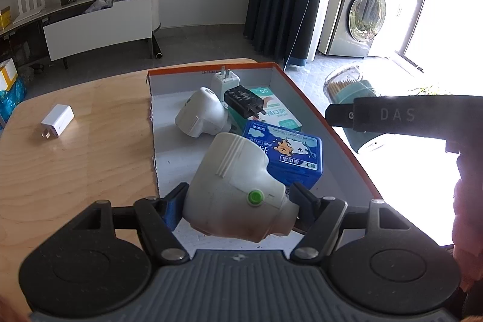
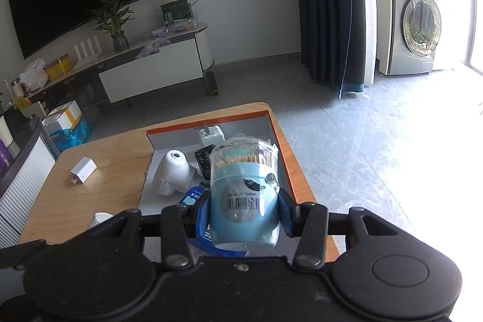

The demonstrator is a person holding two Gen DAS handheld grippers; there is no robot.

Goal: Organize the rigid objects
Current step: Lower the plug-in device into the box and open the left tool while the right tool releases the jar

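My left gripper (image 1: 237,199) is shut on a white plug-in device with a green button (image 1: 235,186), held over the near end of the orange-rimmed box (image 1: 211,69). My right gripper (image 2: 244,212) is shut on a blue toothpick jar (image 2: 244,195) with a clear lid, held above the box's right side; the jar also shows in the left wrist view (image 1: 353,89). In the box lie a second white device (image 1: 202,113), a black charger (image 1: 244,102), a white charger (image 1: 225,80), a blue carton (image 1: 289,154) and a teal-white carton (image 1: 282,113).
A white charger (image 1: 57,124) lies alone on the wooden table (image 1: 75,159) left of the box; it also shows in the right wrist view (image 2: 83,171). Beyond the table are a TV cabinet (image 1: 96,26), a dark curtain and a washing machine (image 1: 359,14).
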